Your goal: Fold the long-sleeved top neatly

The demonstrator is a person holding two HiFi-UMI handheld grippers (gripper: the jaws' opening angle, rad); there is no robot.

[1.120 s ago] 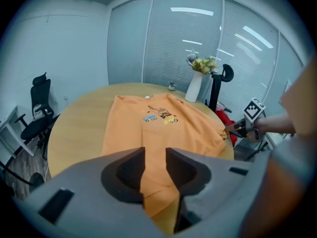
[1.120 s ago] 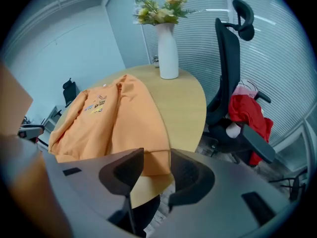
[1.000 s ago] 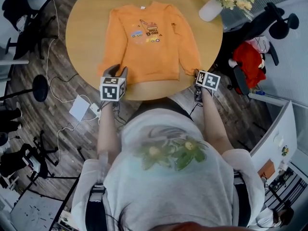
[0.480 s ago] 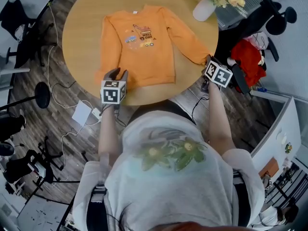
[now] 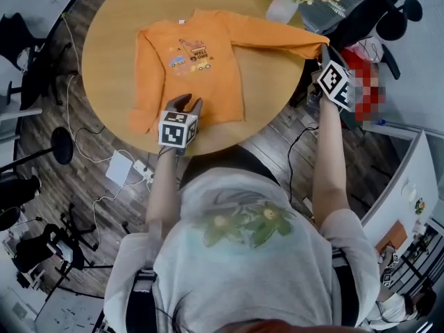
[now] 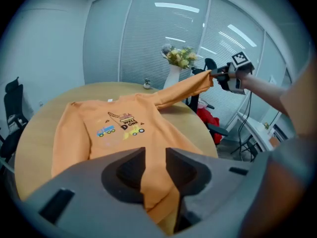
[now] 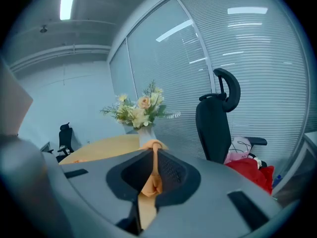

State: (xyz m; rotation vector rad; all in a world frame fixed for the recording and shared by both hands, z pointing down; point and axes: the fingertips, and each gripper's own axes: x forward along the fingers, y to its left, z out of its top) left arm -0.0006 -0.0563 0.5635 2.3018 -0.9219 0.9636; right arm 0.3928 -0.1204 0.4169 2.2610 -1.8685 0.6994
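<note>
So rn left tool (image 5: 184, 105) is clenched on the top (image 5: 201, 61) hem, right tool (image 5: 322, 54) on the sleeve (image 5: 277, 37) cuff. Imo keep it taut, lay it flat across the chest.

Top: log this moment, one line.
left gripper: shut on hem | right gripper: shut on cuff | sleeve: off table | top: rest flat

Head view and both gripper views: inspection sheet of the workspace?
Surface: round wooden table.
Job's things: orange top lies front up; one sleeve is stretched out past the table's edge.
Clutter: vase of flowers at the far edge.
Grippers: left gripper shut on the top's hem; right gripper shut on that sleeve's cuff.
Cables: cables and a white box on the floor.
Surroundings: black office chair, red bundle, blinds behind glass.
</note>
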